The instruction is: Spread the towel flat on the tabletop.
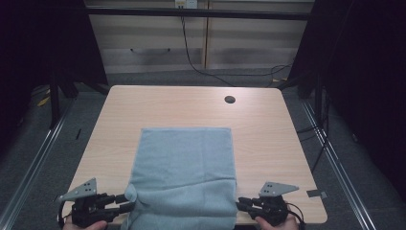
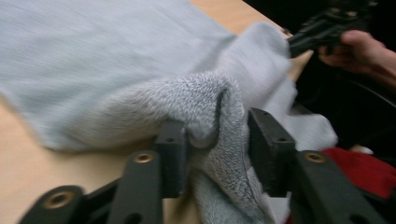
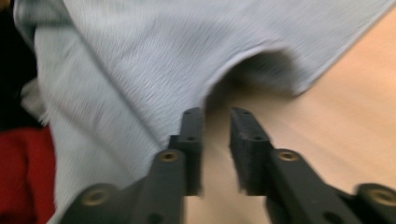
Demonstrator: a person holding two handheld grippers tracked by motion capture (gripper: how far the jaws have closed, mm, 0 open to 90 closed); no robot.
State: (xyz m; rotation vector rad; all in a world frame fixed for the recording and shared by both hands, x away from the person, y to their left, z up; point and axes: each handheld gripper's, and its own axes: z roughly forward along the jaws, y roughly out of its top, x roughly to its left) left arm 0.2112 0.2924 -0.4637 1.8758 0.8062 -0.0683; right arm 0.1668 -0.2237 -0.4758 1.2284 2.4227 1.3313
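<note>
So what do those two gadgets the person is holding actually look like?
Both are black. The left gripper and right gripper each carry a grey three-cornered plate with small holes on top. Their fingers are black blocks on arms with brass-coloured pivots. A black cable loops from each.

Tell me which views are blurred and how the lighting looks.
High view: sharp but dim, dark surround, towel evenly lit. Left gripper view: far cloth smeared, fold between the jaws fairly crisp. Right gripper view: heavy motion blur across towel and table.
</note>
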